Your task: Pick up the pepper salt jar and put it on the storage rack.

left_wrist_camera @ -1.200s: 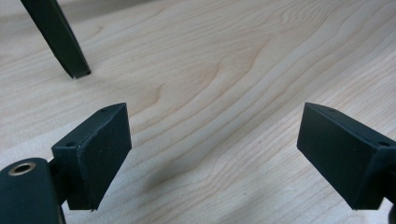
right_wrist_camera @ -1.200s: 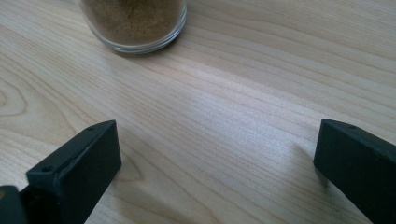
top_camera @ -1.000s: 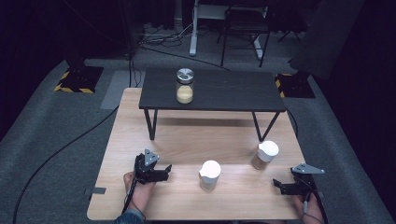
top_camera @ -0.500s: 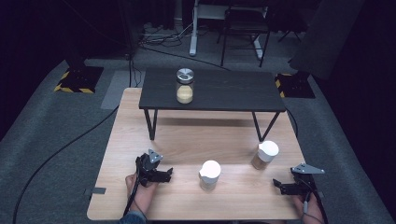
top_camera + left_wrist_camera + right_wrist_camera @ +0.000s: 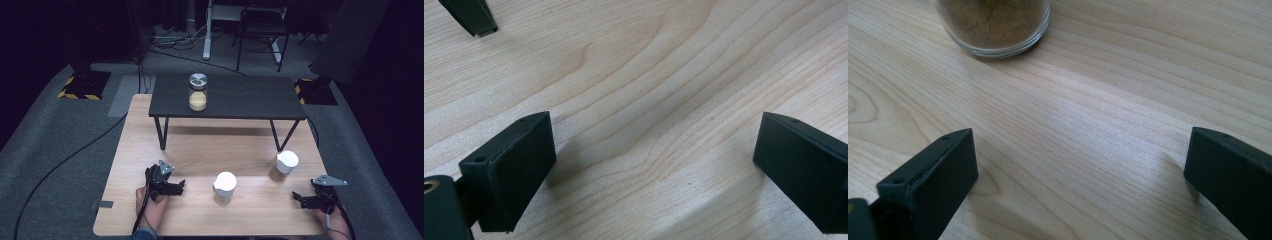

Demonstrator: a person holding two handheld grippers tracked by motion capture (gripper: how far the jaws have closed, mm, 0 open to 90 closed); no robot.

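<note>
The counter (image 5: 200,145) is pale wood with a smooth matt face and clear grain lines. A small dark table (image 5: 240,97) on it looks matt. At its 9 o'clock end stands a clear, glossy glass jar (image 5: 198,93) with a shiny metal lid. The left hand-held gripper (image 5: 651,165) has matt black, plastic-looking jaws.
</note>
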